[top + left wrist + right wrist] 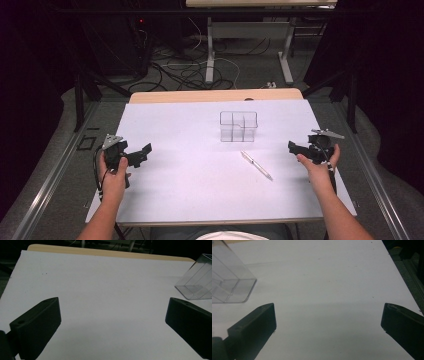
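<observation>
Left claw (142,152) gapes wide with nothing between its jaws, held over the white table (190,175) well to the left of the clear box (238,126). Right claw (294,148) also stands wide and empty, well to the right of the box. The pen (256,165) lies flat just in front of the box, nearer the right claw. The box stands upright, divided into compartments.

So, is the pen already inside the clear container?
No, the pen lies flat on the white table cover, in front of the clear container and apart from it.
</observation>
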`<state>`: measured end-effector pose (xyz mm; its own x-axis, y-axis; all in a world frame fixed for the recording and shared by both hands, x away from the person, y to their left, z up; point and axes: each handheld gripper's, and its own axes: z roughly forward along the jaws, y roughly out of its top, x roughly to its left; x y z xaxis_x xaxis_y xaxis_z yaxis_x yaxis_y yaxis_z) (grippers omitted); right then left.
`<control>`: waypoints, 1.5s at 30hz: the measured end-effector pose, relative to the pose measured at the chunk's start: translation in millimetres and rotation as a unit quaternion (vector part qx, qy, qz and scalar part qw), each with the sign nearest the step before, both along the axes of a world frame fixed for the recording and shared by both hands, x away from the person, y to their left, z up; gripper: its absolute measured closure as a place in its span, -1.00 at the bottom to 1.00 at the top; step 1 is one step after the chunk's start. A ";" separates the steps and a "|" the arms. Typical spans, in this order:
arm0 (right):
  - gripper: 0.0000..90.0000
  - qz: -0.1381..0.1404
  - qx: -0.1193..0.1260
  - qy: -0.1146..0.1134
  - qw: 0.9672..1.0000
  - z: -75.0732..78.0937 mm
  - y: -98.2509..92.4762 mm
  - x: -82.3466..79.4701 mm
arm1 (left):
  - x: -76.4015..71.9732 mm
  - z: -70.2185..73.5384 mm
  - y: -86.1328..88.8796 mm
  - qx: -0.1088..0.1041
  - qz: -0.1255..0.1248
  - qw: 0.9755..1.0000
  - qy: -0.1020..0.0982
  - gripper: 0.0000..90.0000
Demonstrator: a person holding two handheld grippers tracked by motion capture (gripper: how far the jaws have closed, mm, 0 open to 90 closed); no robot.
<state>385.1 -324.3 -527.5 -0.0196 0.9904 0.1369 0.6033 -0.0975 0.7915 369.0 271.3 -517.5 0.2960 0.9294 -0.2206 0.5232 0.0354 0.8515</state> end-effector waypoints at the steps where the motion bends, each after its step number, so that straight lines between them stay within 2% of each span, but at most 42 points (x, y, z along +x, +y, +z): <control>1: -0.91 0.002 0.000 -0.003 1.000 0.8 0.9 -1.1 | 0.8 -0.5 -0.9 -0.002 -0.002 1.000 0.001 -1.00; 3: -0.66 0.002 -0.011 -0.009 1.000 4.2 3.5 -4.3 | 1.3 -1.1 -2.4 0.007 -0.008 1.000 0.004 -1.00; 5: -0.64 0.011 -0.006 -0.014 1.000 7.9 6.9 -4.8 | 1.2 -0.9 -4.4 0.016 -0.011 1.000 0.006 -1.00; 8: -0.61 0.028 0.005 0.000 1.000 14.8 15.0 -1.8 | -1.7 -1.8 -4.4 0.018 -0.016 1.000 0.010 -1.00; 13: -0.54 0.055 -0.023 -0.013 0.998 33.6 34.0 6.0 | -4.8 -0.4 -0.1 0.011 -0.008 1.000 0.007 -1.00; 19: -0.37 0.062 -0.028 -0.028 0.997 53.8 46.7 24.9 | -7.7 -0.3 2.8 0.009 -0.006 1.000 0.009 -1.00; 27: -0.24 0.071 -0.018 -0.017 0.997 56.6 50.0 41.5 | -7.5 -0.9 4.0 0.009 -0.003 1.000 0.006 -1.00; 32: -0.08 0.079 -0.024 -0.017 0.996 60.9 49.1 47.7 | -6.4 -1.1 3.3 0.008 -0.001 1.000 0.007 -0.99; 37: 0.08 0.110 -0.039 -0.017 0.993 73.4 51.2 54.1 | -6.3 -1.1 1.6 0.008 -0.005 1.000 0.006 -0.99; 42: 0.09 0.127 -0.050 -0.027 0.990 84.6 56.0 63.4 | -5.4 -1.8 0.3 0.011 -0.009 1.000 0.009 -0.99; 45: 0.11 0.132 -0.048 -0.009 0.990 87.6 60.9 71.8 | -5.3 -2.0 0.3 0.012 -0.008 1.000 0.009 -0.99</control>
